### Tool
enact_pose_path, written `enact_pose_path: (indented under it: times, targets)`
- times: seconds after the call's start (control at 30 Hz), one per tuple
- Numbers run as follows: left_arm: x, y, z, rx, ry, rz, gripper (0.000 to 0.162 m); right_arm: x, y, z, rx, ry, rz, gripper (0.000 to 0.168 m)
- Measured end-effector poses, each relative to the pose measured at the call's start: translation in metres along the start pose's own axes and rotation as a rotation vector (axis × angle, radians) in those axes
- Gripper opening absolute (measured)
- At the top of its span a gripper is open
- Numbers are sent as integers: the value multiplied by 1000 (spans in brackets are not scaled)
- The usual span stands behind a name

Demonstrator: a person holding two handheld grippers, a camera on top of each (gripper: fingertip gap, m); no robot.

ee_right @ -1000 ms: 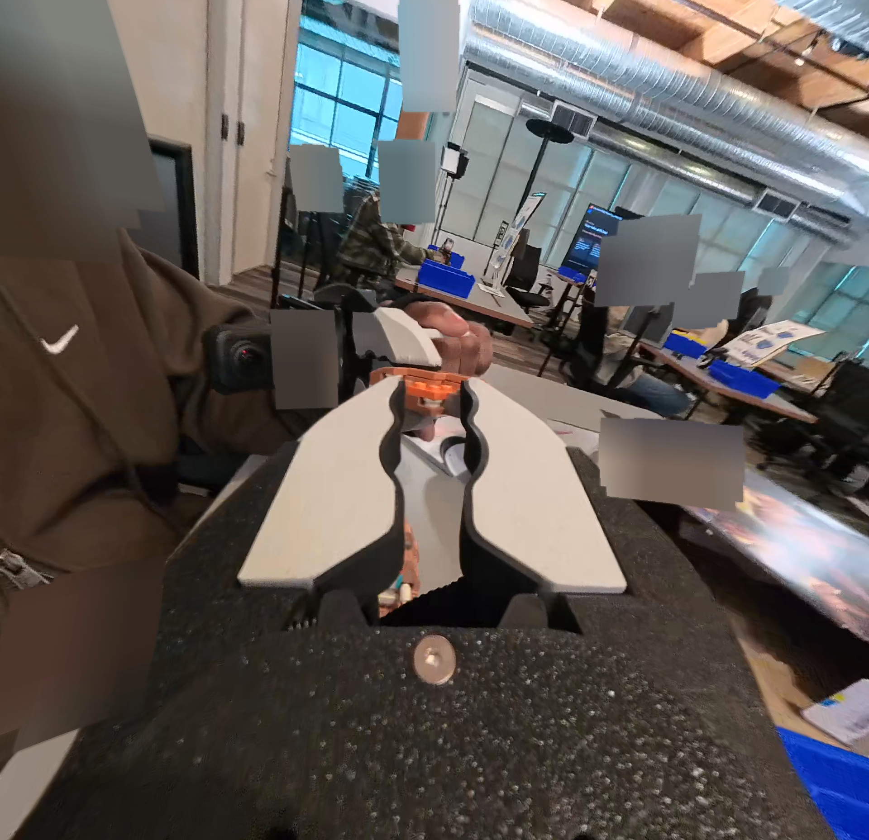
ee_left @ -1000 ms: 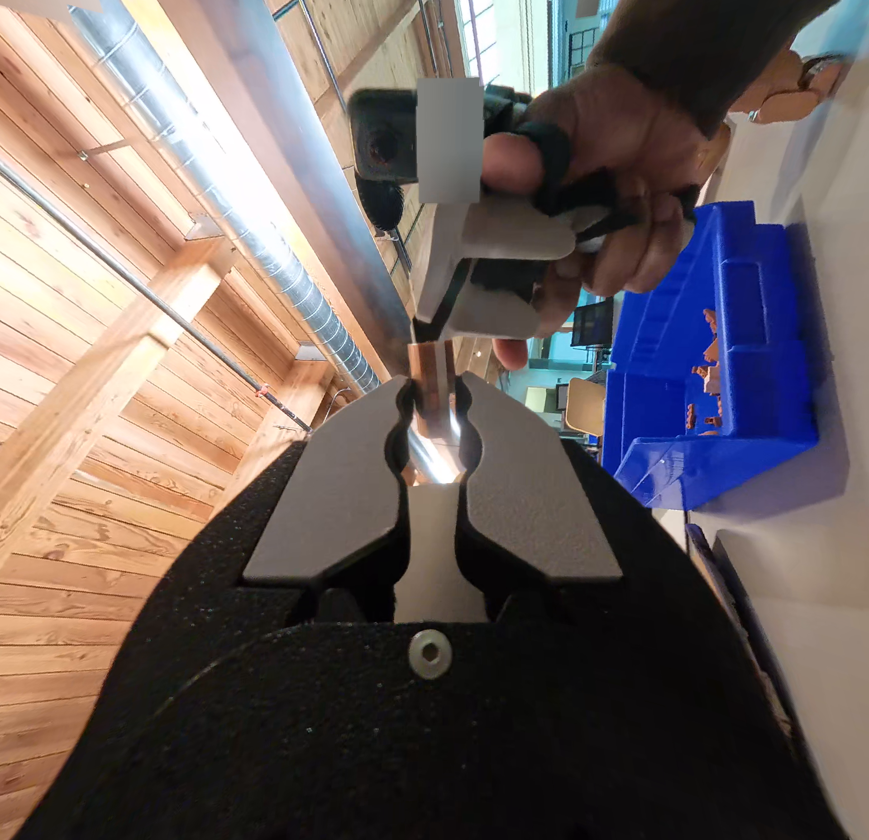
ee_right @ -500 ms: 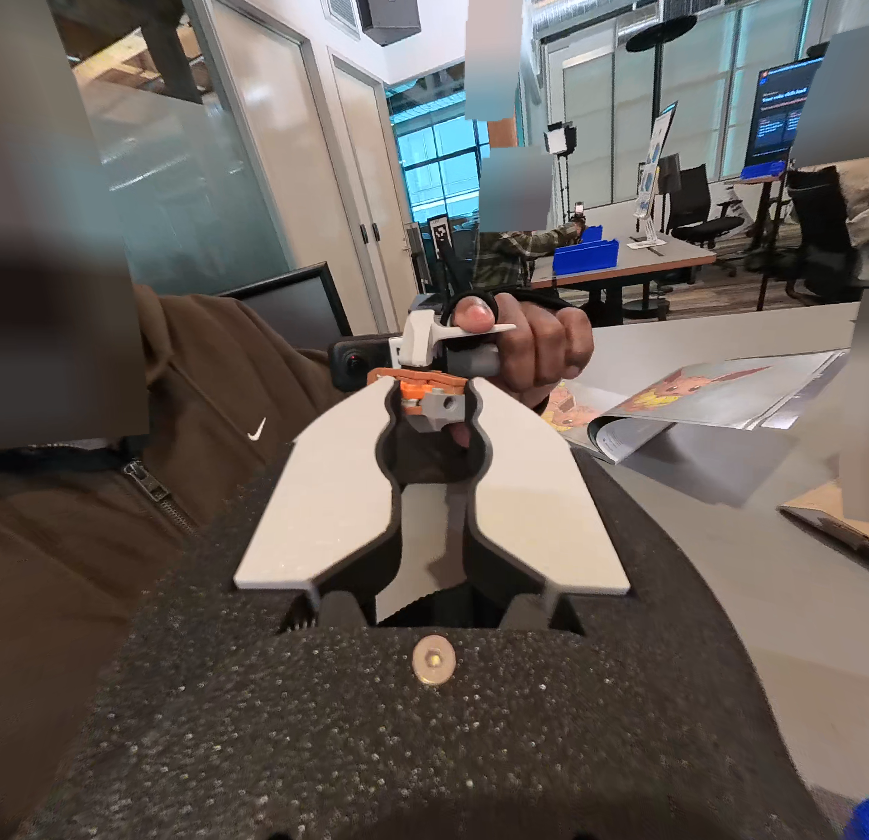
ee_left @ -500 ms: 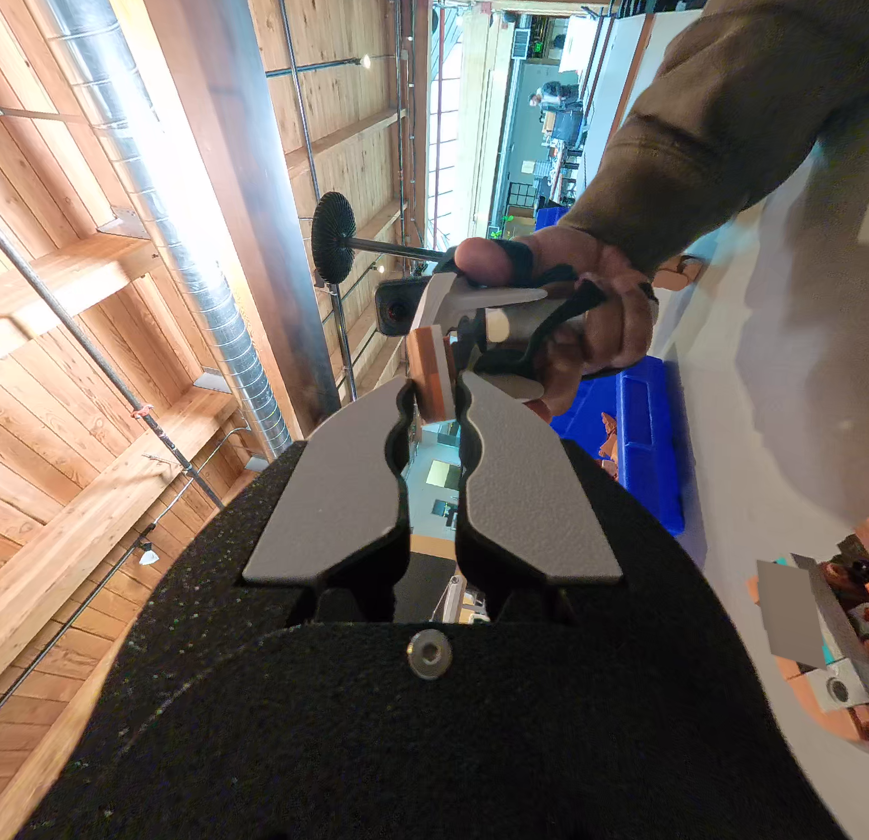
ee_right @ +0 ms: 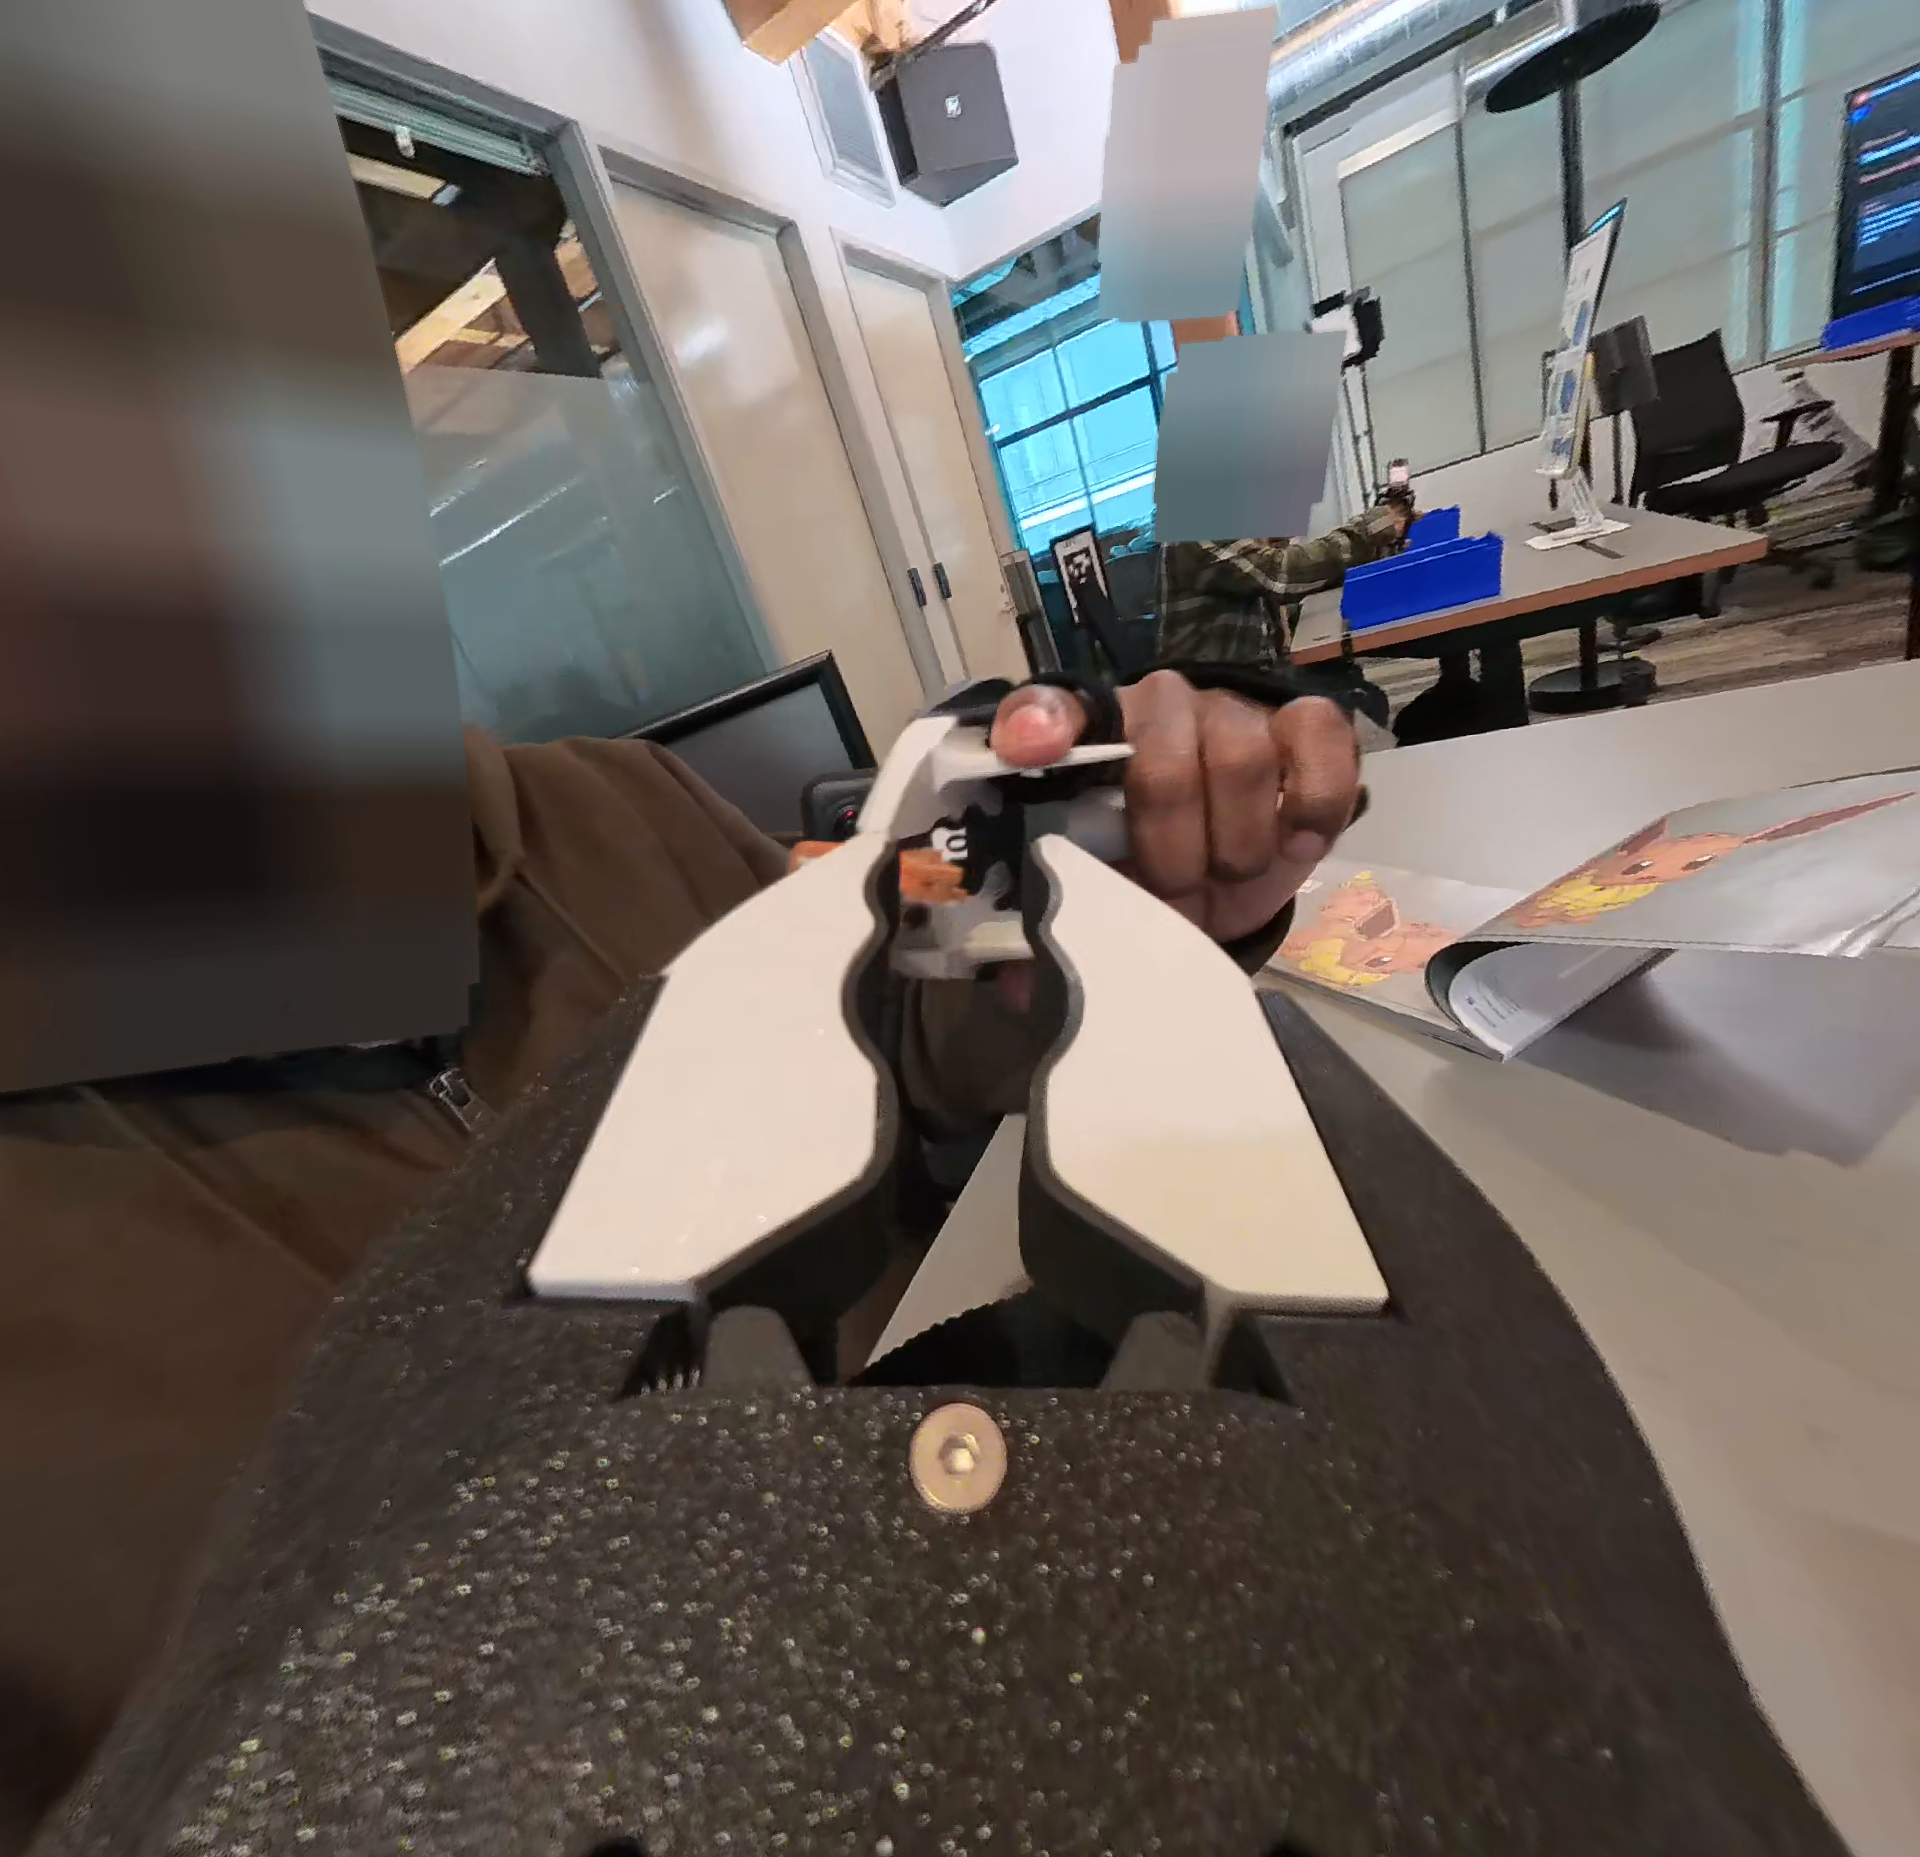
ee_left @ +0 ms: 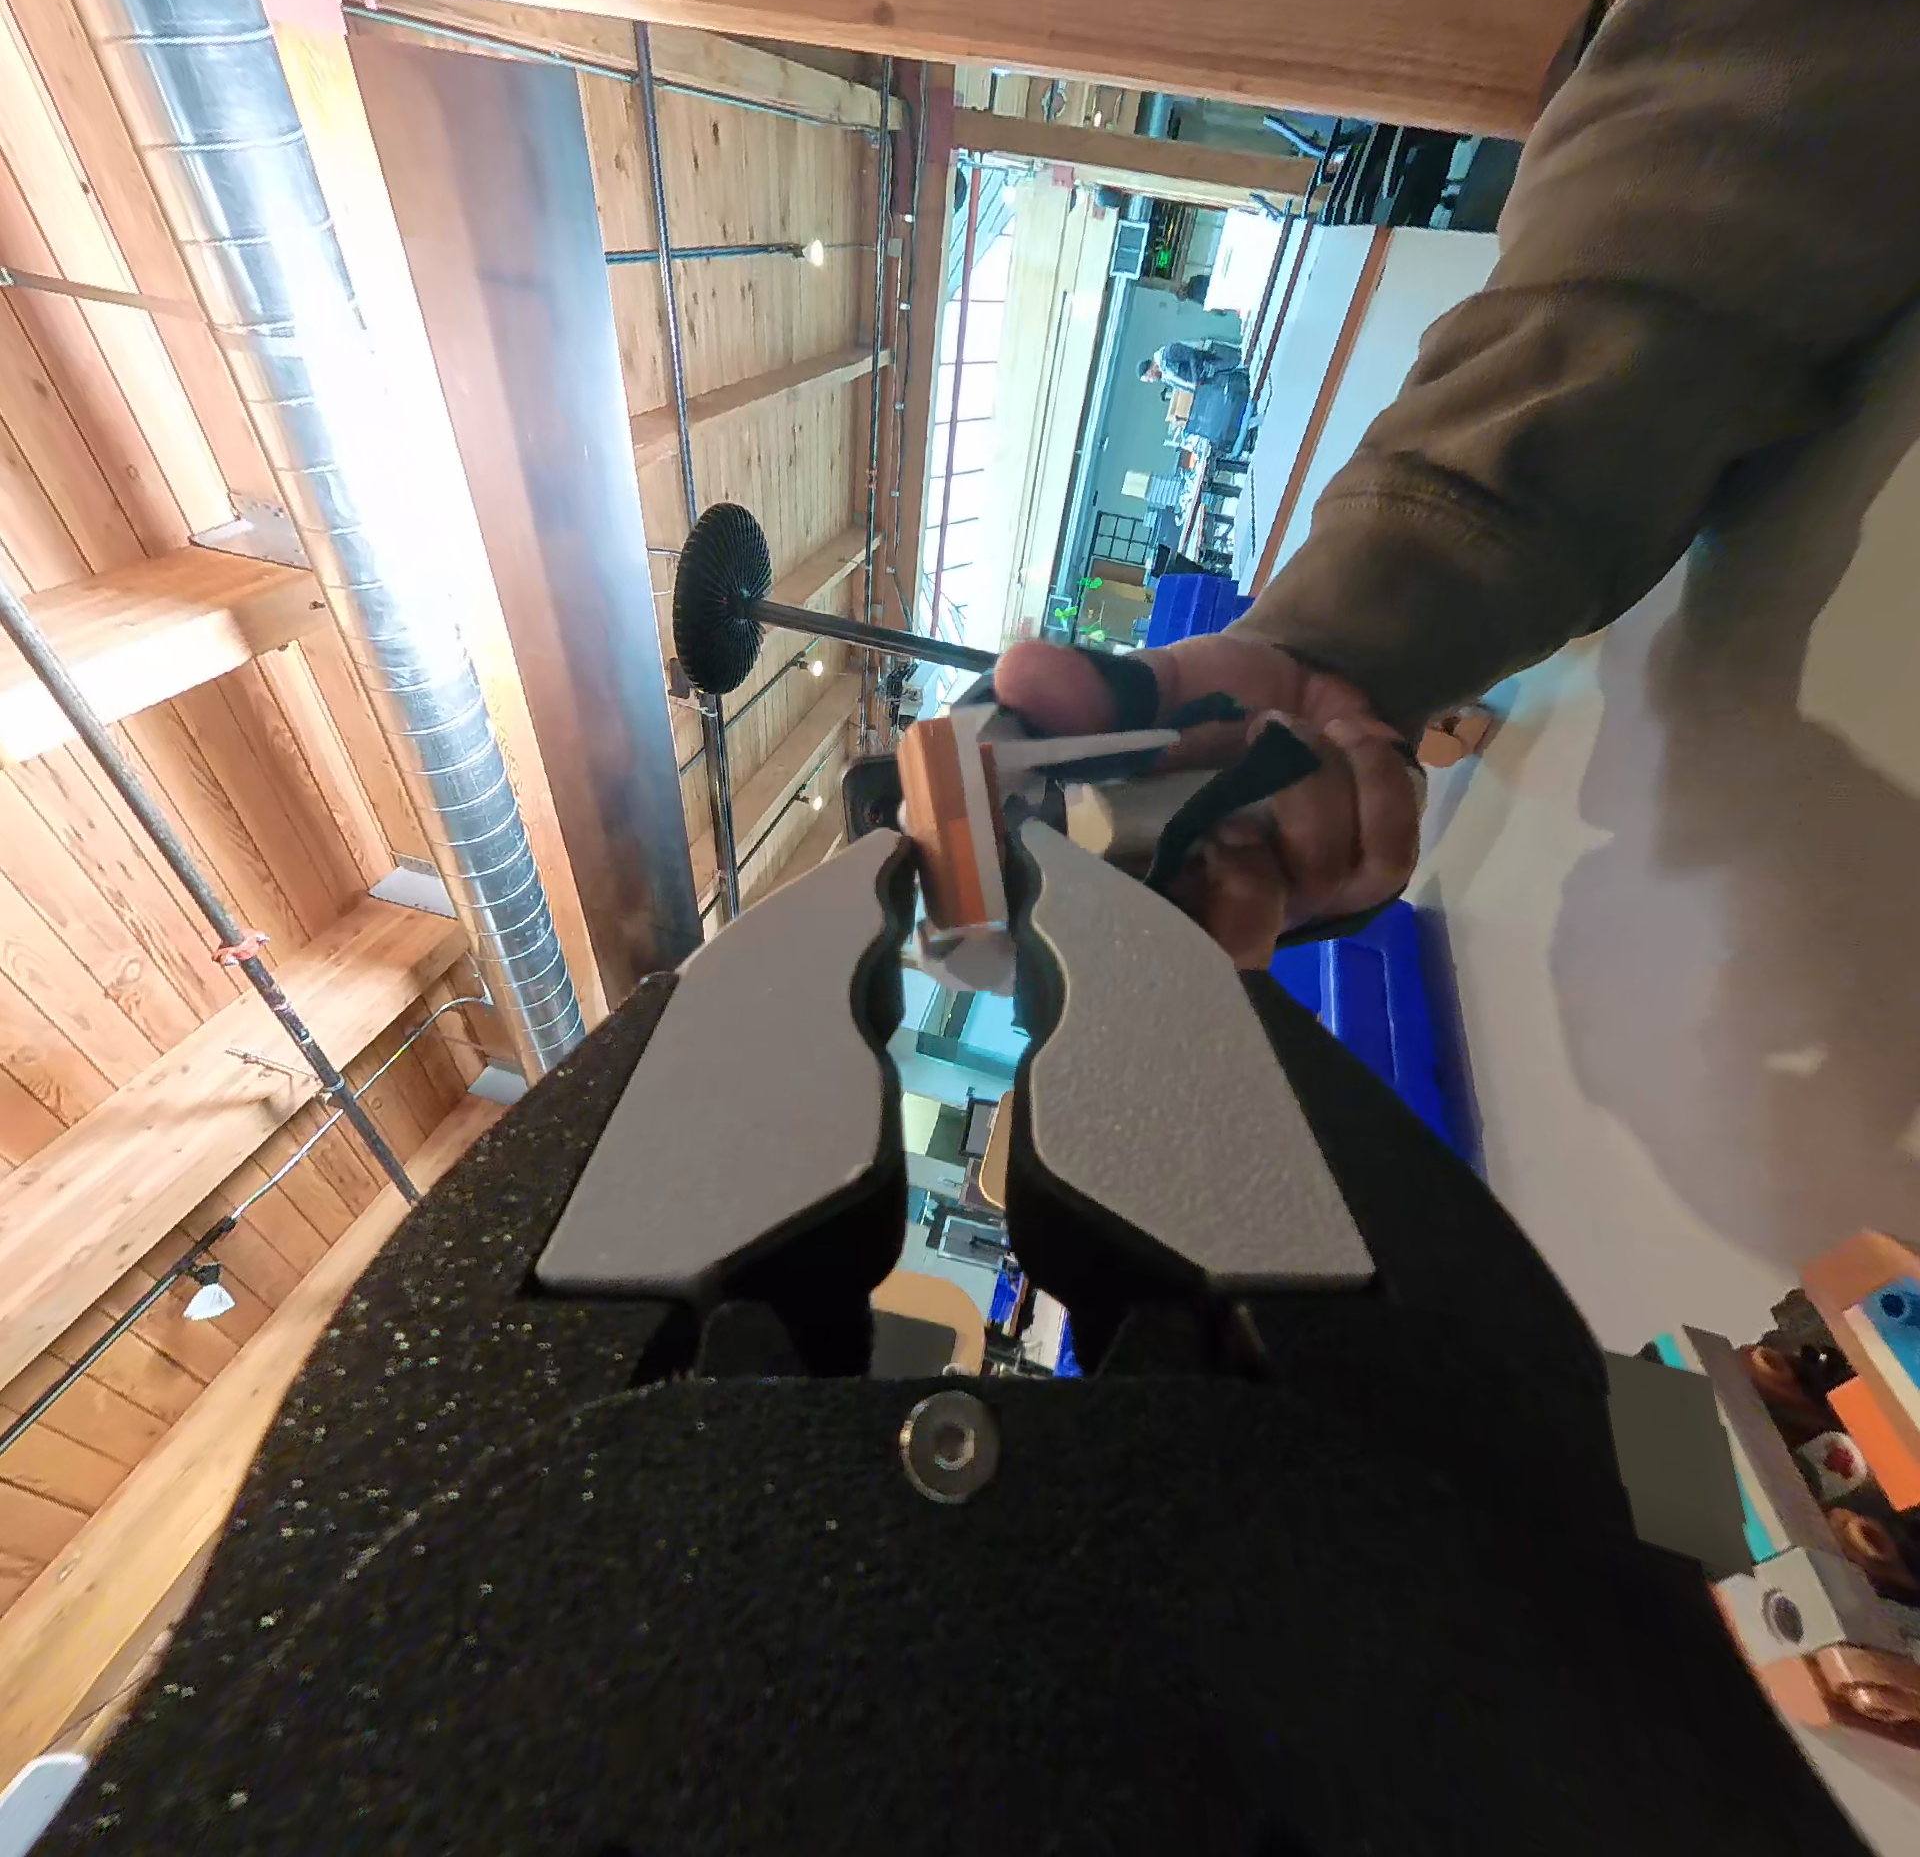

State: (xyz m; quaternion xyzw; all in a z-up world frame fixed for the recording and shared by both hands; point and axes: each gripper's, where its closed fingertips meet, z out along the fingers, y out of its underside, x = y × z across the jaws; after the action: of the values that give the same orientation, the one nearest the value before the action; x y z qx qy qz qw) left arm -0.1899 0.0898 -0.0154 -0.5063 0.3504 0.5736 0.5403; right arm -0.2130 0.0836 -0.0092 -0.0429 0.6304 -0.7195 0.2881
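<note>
In the left wrist view my left gripper point(ee_left: 961, 862) is shut on a small copper-orange and white block point(ee_left: 951, 820), held up in the air. The right gripper shows just beyond it in a hand point(ee_left: 1278, 799), its white fingers touching the far end of the block. In the right wrist view my right gripper point(ee_right: 956, 882) is shut on a small grey and orange piece point(ee_right: 940, 919). The left gripper faces it tip to tip, held by a hand point(ee_right: 1216, 789). Whether both hold one and the same piece I cannot tell.
A blue bin point(ee_left: 1382, 1038) stands on the white table point(ee_left: 1662, 976). A stack of copper, orange and blue parts point(ee_left: 1860, 1392) lies at the lower right. An open magazine point(ee_right: 1558, 914) lies on the grey table point(ee_right: 1558, 1340). A brown sleeve point(ee_left: 1610, 405) reaches in. Less than 4 cm separates the two grippers' tips.
Both grippers have swung round together, staying tip to tip. The block now shows more fully between my left tips. The blue bin has slid mostly behind the hand.
</note>
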Motion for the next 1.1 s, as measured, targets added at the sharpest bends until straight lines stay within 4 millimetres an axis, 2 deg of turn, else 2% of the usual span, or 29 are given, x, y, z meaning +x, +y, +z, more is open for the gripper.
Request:
enact_pose_path:
  times: [0.07,0.2,0.43,0.87,1.1]
  targets:
    - [2,-3,1,6,7,3,16,2,-2,-3,15,-1,27,18]
    - [6,-3,3,3,24,10,16,-7,12,1,-68,-57,39,19]
    - [11,-5,3,20,54,-4,16,-11,18,1,-99,-88,81,15]
    - [16,-17,6,37,95,22,16,-16,20,-2,-105,-143,112,14]
    - [26,-18,8,38,139,44,16,-24,35,3,-184,-179,114,9]
